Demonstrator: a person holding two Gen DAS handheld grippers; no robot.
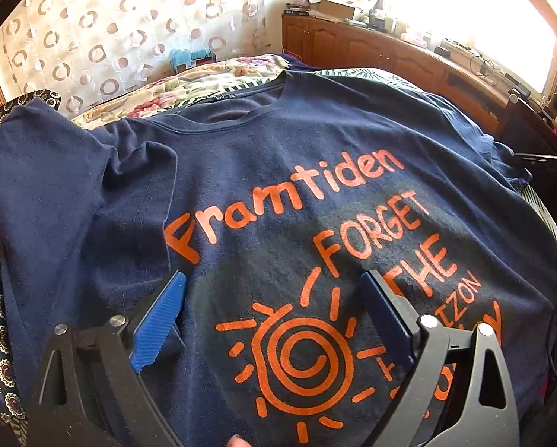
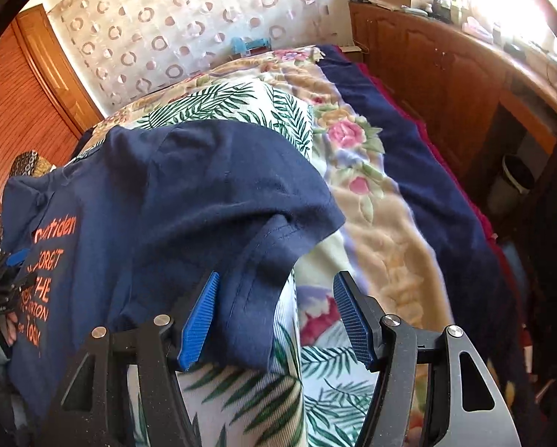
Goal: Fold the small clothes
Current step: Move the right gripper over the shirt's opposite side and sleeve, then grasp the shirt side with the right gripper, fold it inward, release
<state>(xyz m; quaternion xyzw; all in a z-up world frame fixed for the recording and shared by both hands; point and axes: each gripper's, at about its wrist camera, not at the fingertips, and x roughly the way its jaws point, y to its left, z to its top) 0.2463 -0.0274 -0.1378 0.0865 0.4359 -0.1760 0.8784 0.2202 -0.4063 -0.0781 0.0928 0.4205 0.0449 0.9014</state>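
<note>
Your left gripper hangs just over the front of the shirt, jaws spread wide with nothing between the blue pads but the orange sun print below them; it grips nothing, though you cannot tell whether the tips touch the cloth. Your right gripper stands about half open at the shirt's right side, where the sleeve lies between the pads; the left pad sits against or just beside the cloth and the other stands clear over the leaf-print cover, so nothing is clamped yet. The shirt lies face up and spread on the bed, hem toward you and collar toward the far end. Its right sleeve reaches toward the bed's right edge, and the left sleeve lies rumpled near the left edge. This looks like the opening of the fold: the body is flat and no side has been turned in yet. Next, you would likely close the right gripper on the sleeve hem and carry it across toward the lettering, and the left gripper wants a matching hold on its own side. Beyond the collar lie the floral blanket and the curtain.
</note>
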